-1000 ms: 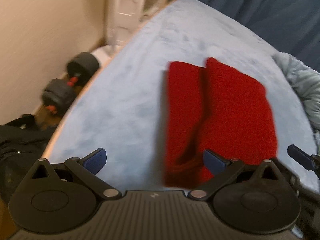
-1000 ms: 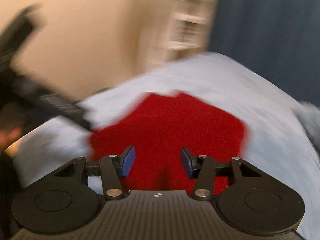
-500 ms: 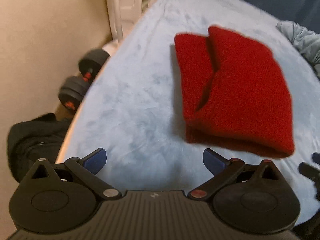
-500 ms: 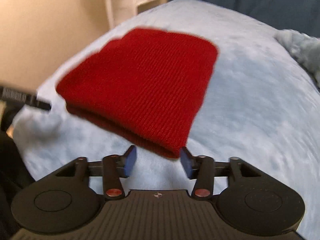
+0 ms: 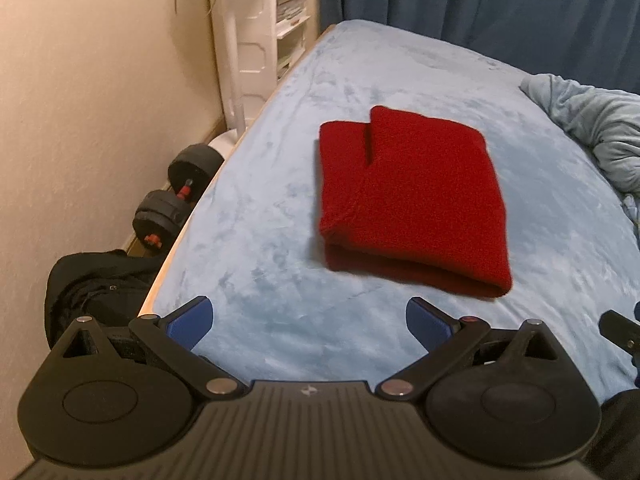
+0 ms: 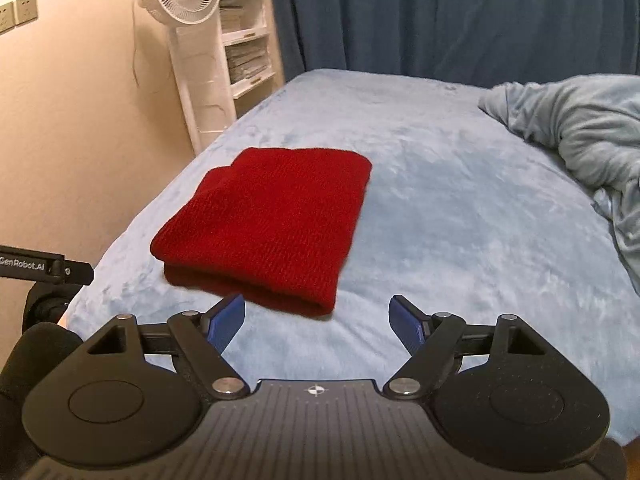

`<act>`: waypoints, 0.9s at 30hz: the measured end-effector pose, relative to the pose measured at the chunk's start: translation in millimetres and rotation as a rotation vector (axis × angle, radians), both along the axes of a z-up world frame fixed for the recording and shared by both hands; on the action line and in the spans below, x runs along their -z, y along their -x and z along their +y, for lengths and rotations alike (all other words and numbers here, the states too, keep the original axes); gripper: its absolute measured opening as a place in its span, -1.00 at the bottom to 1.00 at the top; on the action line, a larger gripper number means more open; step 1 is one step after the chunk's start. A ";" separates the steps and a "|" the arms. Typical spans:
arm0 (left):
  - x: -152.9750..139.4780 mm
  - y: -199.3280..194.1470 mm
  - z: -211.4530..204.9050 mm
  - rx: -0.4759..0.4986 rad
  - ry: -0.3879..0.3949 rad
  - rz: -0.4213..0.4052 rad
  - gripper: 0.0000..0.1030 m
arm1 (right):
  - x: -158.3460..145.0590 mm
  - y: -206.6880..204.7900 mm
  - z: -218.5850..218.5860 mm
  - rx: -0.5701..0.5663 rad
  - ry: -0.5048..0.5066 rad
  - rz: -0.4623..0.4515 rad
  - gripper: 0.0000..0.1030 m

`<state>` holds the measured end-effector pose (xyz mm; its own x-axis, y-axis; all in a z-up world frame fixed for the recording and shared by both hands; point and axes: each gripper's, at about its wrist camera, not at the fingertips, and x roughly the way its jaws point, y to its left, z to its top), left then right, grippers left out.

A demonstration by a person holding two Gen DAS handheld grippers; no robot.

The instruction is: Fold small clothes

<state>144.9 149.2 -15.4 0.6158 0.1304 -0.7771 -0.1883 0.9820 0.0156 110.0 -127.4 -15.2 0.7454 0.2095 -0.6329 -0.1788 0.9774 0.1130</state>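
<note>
— So where's your red knit piece (image 5: 412, 196)?
— Folded flat on the bed (image 5: 280, 240), ahead of your left hand-held gripper (image 5: 309, 322), spread. Your right hand-held gripper (image 6: 318, 318) has just been opening, nothing between.

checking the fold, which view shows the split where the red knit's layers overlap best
The left wrist view: the red knit garment lies seen from above, its overlap slit plainly visible near the far edge. The right wrist view shows the garment lower and from the side, the slit reduced to a small notch.

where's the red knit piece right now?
The red knit piece lies folded on the light blue bed cover, mid-frame in both wrist views, just beyond both open grippers; the crumpled pale blue blanket is off to its right.
</note>
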 end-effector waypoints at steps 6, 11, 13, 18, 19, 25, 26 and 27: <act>-4.1 7.6 -6.9 -0.009 -0.003 -0.003 0.99 | -1.5 4.6 -7.8 0.004 -0.008 -0.011 0.56; -6.6 8.3 -12.6 0.006 -0.004 -0.002 0.99 | 0.1 4.7 -14.1 0.009 -0.023 -0.008 0.56; -7.4 6.7 -14.9 0.009 -0.004 -0.002 0.99 | 1.8 3.0 -16.1 0.016 -0.027 0.001 0.56; -5.6 2.0 -14.6 0.008 0.015 0.006 0.99 | 6.6 -3.0 -18.5 0.022 -0.032 0.017 0.56; -5.0 1.2 -13.9 0.006 0.021 0.009 0.99 | 7.3 -4.5 -18.9 0.017 -0.029 0.017 0.56; 1.1 -8.0 -4.1 -0.044 0.075 0.021 0.99 | 9.6 -17.9 -27.8 0.033 -0.022 0.014 0.56; 1.9 -9.7 -3.6 -0.049 0.074 0.018 0.99 | 10.0 -20.7 -30.1 0.038 -0.027 0.017 0.56; 3.0 -11.5 -3.5 -0.052 0.076 0.018 0.99 | 10.8 -23.7 -32.6 0.045 -0.033 0.021 0.56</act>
<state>156.4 145.7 -18.4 0.5957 0.1022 -0.7967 -0.2394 0.9694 -0.0547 133.7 -160.0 -26.0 0.7409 0.1970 -0.6421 -0.1322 0.9801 0.1482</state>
